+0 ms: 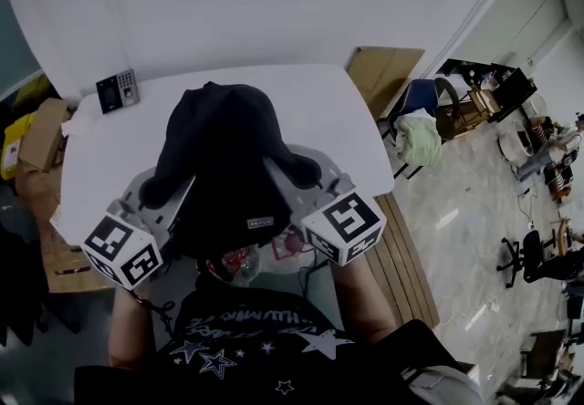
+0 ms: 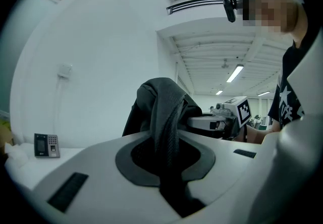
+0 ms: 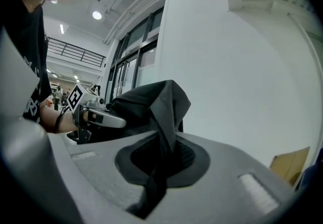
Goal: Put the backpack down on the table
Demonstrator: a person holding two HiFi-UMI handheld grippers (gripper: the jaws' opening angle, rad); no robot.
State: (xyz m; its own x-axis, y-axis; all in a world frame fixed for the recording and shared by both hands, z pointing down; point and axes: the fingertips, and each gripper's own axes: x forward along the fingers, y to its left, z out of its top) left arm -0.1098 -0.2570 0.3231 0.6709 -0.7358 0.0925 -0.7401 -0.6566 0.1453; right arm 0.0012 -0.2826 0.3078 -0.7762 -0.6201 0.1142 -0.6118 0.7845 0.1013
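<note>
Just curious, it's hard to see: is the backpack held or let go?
Held. The left gripper and right gripper each clamp fabric of the backpack over the table.

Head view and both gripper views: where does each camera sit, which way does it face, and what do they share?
Head view: on the person's head, looking steeply down on the black backpack, white table, left gripper and right gripper; chest and arms show.
Left gripper view: on that gripper, looking along its jaws, shut on a strap, toward the right gripper; chest and forearm show.
Right gripper view: likewise, jaws shut on a strap, facing the left gripper; forearm shows.
Shared: both gripper views show the backpack.
</note>
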